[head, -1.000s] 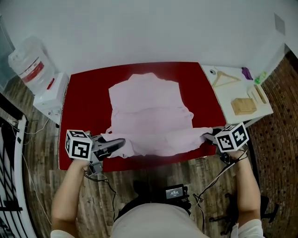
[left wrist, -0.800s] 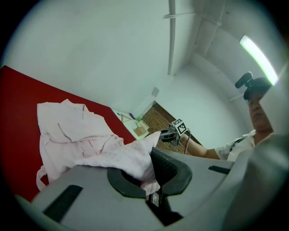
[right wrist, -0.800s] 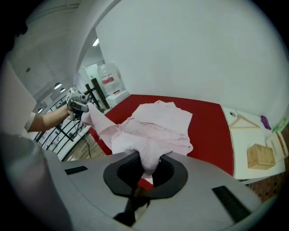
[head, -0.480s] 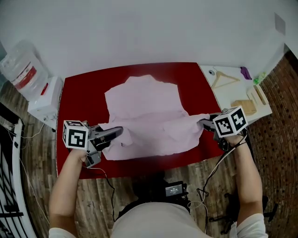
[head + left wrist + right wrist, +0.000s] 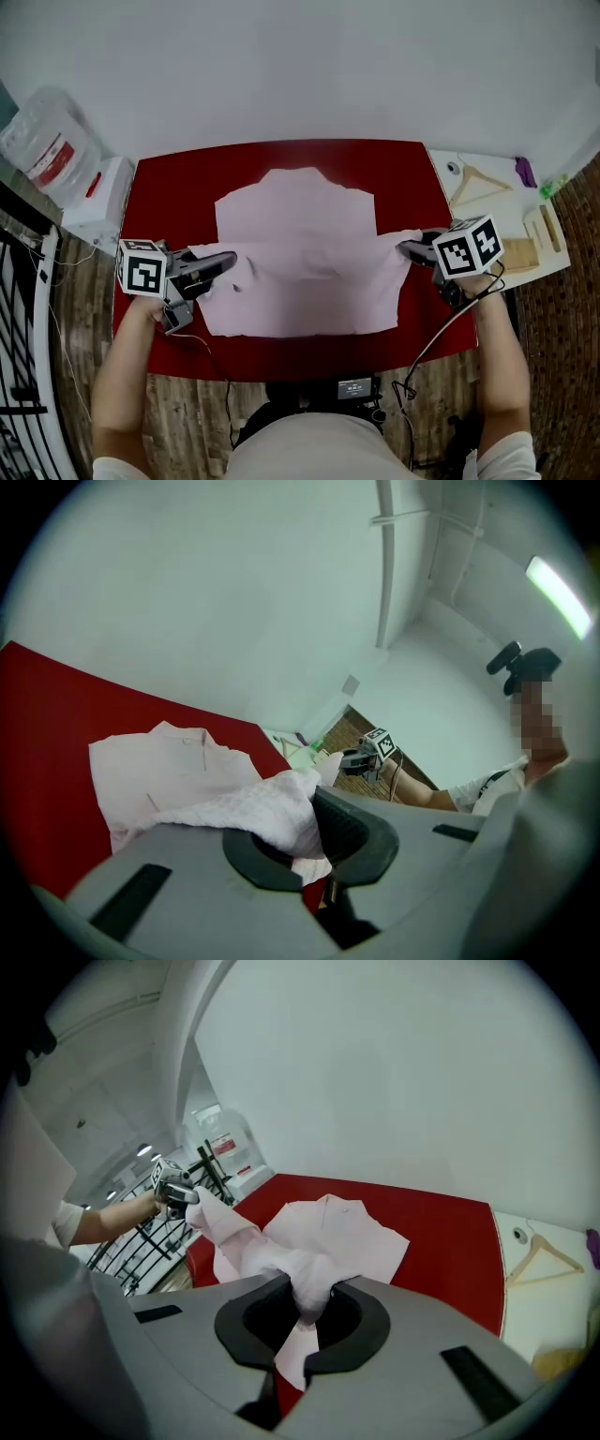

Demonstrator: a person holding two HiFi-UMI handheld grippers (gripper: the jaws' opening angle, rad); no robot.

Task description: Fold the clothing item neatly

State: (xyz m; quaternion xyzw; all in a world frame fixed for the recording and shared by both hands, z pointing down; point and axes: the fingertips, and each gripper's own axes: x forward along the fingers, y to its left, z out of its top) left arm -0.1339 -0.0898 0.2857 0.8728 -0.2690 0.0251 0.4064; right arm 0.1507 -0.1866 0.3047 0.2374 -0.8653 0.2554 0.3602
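Both grippers are clamped on cloth. The left gripper [image 5: 230, 260] has its jaws pressed together on a bunched corner of the pink shirt [image 5: 300, 253], and the right gripper [image 5: 405, 249] pinches the opposite corner the same way, a tongue of fabric hanging down through its jaws. From the head view I see the two held corners on either side of the garment's middle. A raised, rumpled ridge of cloth runs between them.

The shirt lies spread on the red table [image 5: 178, 187], collar toward the far edge and near edge straight and flat. Only my gripper views give the close detail. The left gripper view shows a fine woven, slightly waffled texture where the cloth bunches, plus the collar and front placket lying flat. The right gripper view shows the lifted strip running over to the other gripper and the folded collar beyond it. The head view alone gives me the whole outline, roughly a rectangle.

Further out, a white side table [image 5: 497, 202] stands just beside the red one on my right. It carries a wooden hanger [image 5: 478, 181], pale wooden blocks [image 5: 518, 253] and a small purple item [image 5: 525, 171]. On my left stands a white dispenser [image 5: 98, 192] with a clear water bottle [image 5: 37, 136] on it, on wood-plank flooring [image 5: 70, 309].
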